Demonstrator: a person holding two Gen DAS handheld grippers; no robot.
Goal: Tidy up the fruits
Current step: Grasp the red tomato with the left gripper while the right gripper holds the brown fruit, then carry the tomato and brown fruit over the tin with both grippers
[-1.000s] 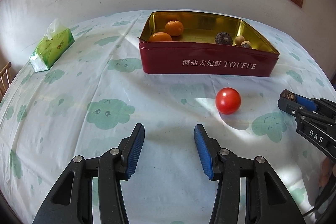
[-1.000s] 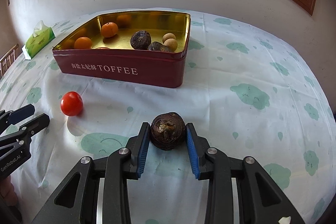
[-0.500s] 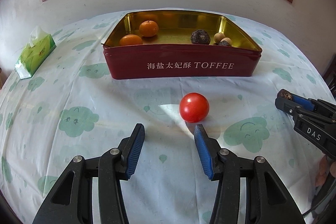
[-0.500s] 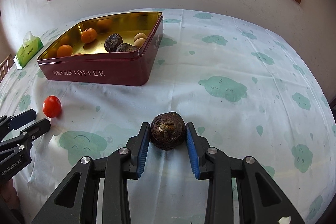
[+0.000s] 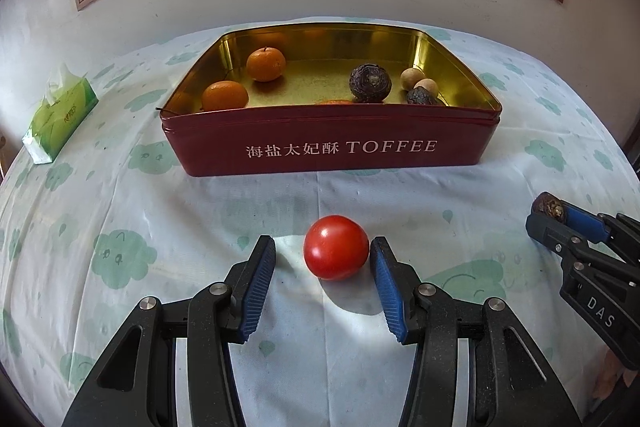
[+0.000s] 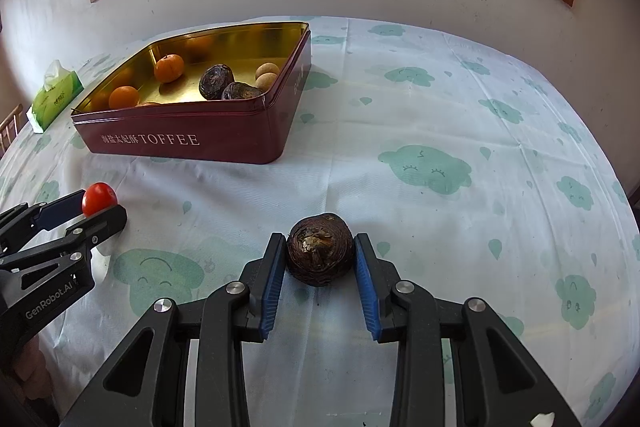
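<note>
Your left gripper (image 5: 322,281), spread, straddles the round red tomato (image 5: 335,247); centre it, squeeze gently; your right gripper (image 6: 320,275) pinches the dark brown wrinkled fruit (image 6: 320,249).

Readable text in both views

We read "海盐太妃酥 TOFFEE" in white on the red tin (image 5: 332,147), centre of the frame; "DAS" on the right gripper (image 5: 549,217) at the right edge; "GenRobot.AI" on the left gripper (image 6: 94,211) at lower left. The print on the tissue pack (image 5: 60,115) is too small for us to read.
</note>
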